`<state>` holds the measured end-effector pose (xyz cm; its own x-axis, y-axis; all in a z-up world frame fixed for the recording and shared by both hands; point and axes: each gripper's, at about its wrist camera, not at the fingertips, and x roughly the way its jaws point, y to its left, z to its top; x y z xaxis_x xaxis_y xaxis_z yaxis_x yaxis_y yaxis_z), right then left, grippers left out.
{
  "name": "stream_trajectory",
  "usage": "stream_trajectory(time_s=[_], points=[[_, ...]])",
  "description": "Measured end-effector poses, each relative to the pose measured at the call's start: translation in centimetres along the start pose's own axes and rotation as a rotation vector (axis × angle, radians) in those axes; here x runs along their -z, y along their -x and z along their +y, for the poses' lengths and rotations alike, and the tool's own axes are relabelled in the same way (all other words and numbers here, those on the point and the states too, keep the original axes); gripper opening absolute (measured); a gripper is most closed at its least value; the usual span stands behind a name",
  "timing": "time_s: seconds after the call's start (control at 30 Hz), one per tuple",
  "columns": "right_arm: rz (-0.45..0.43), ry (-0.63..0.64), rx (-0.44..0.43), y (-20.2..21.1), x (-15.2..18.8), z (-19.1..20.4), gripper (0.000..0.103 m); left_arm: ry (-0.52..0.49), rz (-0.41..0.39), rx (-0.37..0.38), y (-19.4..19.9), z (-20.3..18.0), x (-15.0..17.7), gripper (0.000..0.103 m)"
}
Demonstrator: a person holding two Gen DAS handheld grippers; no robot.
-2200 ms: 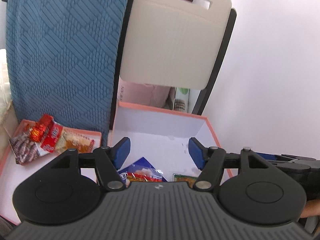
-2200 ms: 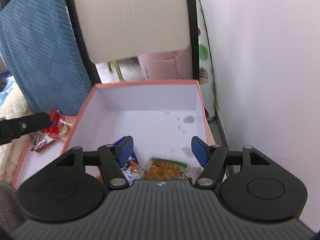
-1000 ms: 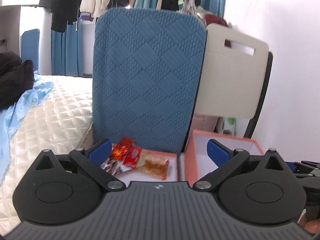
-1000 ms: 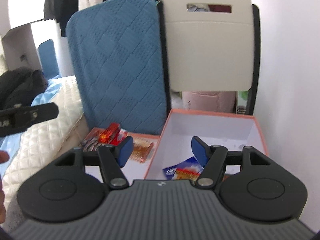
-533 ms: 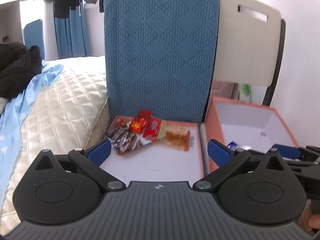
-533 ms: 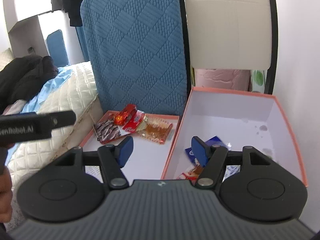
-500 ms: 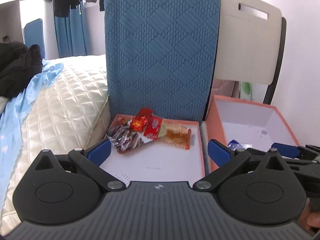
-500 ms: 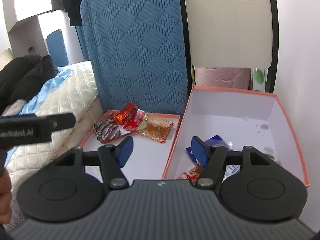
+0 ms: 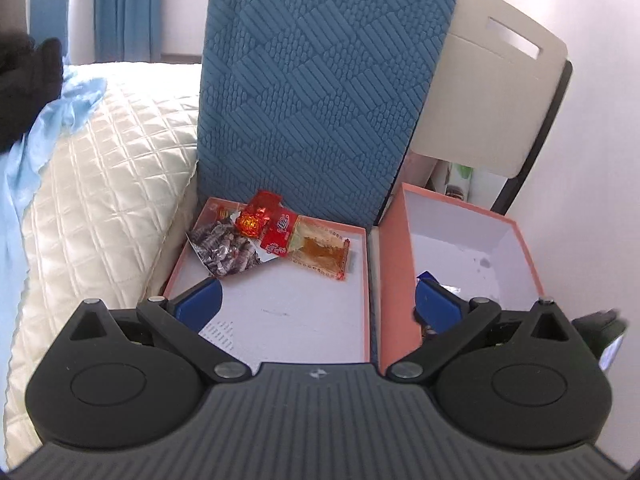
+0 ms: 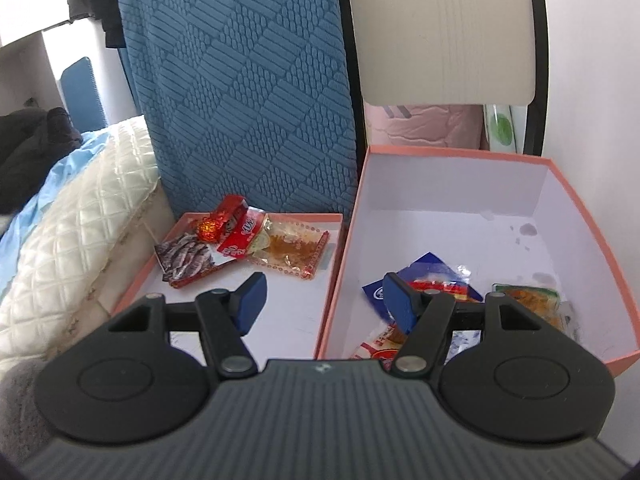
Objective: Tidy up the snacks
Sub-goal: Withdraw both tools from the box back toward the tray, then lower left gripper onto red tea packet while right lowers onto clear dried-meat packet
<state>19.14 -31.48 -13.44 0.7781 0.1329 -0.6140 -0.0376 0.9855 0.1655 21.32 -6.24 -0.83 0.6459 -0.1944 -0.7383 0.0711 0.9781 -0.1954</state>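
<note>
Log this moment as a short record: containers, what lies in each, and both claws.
shallow tray: orange-rimmed tray, left of the box, in front of the blue cushion
tray contents: fish packet, red packet, clear orange packet, foil candy, clustered at the far end
deep box: orange box with white inside, against the wall
box contents: blue packet, green-edged packet, others partly hidden
left claw: open, empty, over the tray
right claw: open, empty, straddling the wall between tray and box
</note>
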Motion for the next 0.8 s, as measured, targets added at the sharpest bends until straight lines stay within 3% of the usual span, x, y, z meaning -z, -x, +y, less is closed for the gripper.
stream_trajectory(time_s=[0.43, 0.8], points=[[0.007, -0.039, -0.066, -3.8, -0.8, 0.7, 0.066, -0.040, 0.071, 0.019, -0.9, -3.1, -2.3, 0.103], [0.007, -0.032, -0.100, -5.8, -0.9, 1.7, 0.066, 0.009, 0.057, -0.003, -3.3, -2.1, -2.2, 0.103]])
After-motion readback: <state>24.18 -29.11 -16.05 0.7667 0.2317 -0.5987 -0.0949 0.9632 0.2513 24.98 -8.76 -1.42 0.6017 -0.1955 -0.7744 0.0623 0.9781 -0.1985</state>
